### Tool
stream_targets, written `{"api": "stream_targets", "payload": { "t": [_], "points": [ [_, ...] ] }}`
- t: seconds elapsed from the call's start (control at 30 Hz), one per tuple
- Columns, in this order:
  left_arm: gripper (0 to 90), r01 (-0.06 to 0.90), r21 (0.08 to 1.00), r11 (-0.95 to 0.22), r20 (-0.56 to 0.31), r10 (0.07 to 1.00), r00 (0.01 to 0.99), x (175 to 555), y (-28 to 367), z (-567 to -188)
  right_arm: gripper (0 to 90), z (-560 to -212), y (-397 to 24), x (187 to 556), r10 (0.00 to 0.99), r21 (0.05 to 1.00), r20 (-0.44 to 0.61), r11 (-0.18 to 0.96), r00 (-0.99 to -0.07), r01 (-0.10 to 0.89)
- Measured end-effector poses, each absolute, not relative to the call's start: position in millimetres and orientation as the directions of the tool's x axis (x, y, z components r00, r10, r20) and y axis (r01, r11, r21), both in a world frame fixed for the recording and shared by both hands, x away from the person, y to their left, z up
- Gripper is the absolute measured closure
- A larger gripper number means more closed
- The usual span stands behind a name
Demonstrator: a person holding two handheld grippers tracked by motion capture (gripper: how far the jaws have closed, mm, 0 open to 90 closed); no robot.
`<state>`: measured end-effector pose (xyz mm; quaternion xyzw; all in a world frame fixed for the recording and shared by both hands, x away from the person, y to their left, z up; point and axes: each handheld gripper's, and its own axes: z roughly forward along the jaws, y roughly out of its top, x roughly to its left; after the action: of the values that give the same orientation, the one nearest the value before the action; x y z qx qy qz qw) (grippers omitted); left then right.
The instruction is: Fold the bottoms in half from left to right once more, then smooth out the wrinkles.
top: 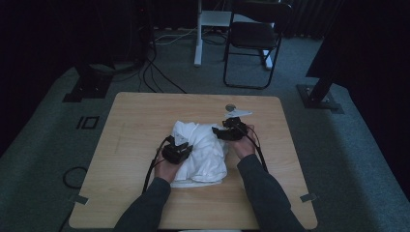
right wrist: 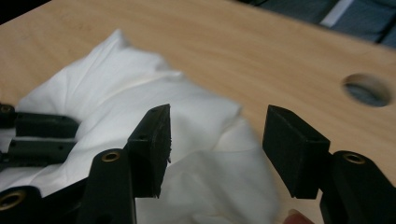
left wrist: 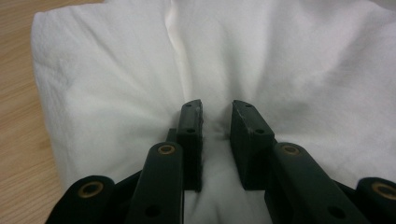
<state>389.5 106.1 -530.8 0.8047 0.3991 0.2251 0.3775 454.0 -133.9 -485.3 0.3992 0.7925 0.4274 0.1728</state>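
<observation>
Clearly soft, light white cloth (top: 203, 150), bunched mid-table (top: 145, 111); likely floppy and sags, so better taken at a thick fold or edge. Left gripper (left wrist: 215, 122) pinches a fold between nearly closed jaws. Right gripper (right wrist: 215, 140) stands apart just above the cloth's far side, holding nothing.
</observation>
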Motion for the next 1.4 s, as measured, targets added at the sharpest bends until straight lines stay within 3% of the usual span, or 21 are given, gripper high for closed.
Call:
{"api": "stream_targets", "payload": {
  "t": [0.17,0.23,0.3,0.33,0.4,0.53,0.6,0.73,0.9,1.03,1.07,1.1,1.13,1.2,1.23,1.4],
  "points": [
    [74.4,0.474,0.791,-0.387,0.052,0.815,0.577,389,107,-531,42.0,-503,-128,464,0.760,0.781,0.117,0.326,-0.639,0.532],
    [74.4,0.475,0.792,-0.383,0.048,0.815,0.578,389,108,-531,51.8,-507,-128,467,0.746,0.775,0.143,0.324,-0.650,0.542],
    [74.4,0.476,0.794,-0.379,0.043,0.815,0.578,389,109,-531,72.9,-509,-128,469,0.738,0.770,0.126,0.348,-0.663,0.534],
    [74.4,0.477,0.794,-0.378,0.042,0.815,0.578,389,109,-530,79.4,-508,-129,470,0.749,0.770,0.099,0.359,-0.655,0.527],
    [74.4,0.476,0.795,-0.377,0.040,0.815,0.578,389,109,-531,85.6,-503,-139,475,0.771,0.784,0.121,0.312,-0.625,0.537],
    [74.3,0.477,0.797,-0.371,0.035,0.816,0.576,389,109,-531,87.8,-494,-159,480,0.832,0.779,0.114,0.264,-0.543,0.569],
    [74.2,0.476,0.796,-0.373,0.039,0.817,0.575,389,109,-531,86.2,-490,-159,477,0.837,0.774,0.058,0.307,-0.544,0.555],
    [74.1,0.475,0.802,-0.363,0.035,0.821,0.570,388,109,-531,63.7,-479,-153,465,0.844,0.792,-0.007,0.332,-0.537,0.513],
    [74.1,0.474,0.802,-0.364,0.035,0.821,0.571,388,109,-531,59.3,-466,-148,437,0.806,0.815,-0.031,0.363,-0.591,0.452],
    [74.0,0.473,0.802,-0.365,0.038,0.821,0.569,387,109,-531,52.6,-476,-143,428,0.785,0.783,-0.020,0.397,-0.619,0.479],
    [74.1,0.474,0.802,-0.364,0.037,0.821,0.569,387,109,-531,45.4,-491,-137,430,0.775,0.739,0.015,0.417,-0.631,0.529],
    [74.0,0.474,0.801,-0.365,0.037,0.821,0.569,387,109,-531,46.3,-499,-134,432,0.768,0.717,0.036,0.426,-0.640,0.551],
    [74.1,0.475,0.801,-0.365,0.036,0.821,0.570,387,109,-531,54.8,-507,-131,434,0.764,0.700,0.045,0.435,-0.644,0.565],
    [74.1,0.474,0.801,-0.365,0.035,0.820,0.572,387,109,-531,86.1,-517,-129,436,0.761,0.688,0.033,0.453,-0.648,0.567],
    [74.0,0.474,0.802,-0.364,0.033,0.819,0.573,388,110,-531,89.2,-520,-131,437,0.770,0.683,0.040,0.444,-0.637,0.580],
    [74.0,0.472,0.804,-0.361,0.030,0.818,0.575,387,110,-531,88.2,-515,-156,424,0.807,0.708,0.029,0.400,-0.590,0.582]
  ]
}}
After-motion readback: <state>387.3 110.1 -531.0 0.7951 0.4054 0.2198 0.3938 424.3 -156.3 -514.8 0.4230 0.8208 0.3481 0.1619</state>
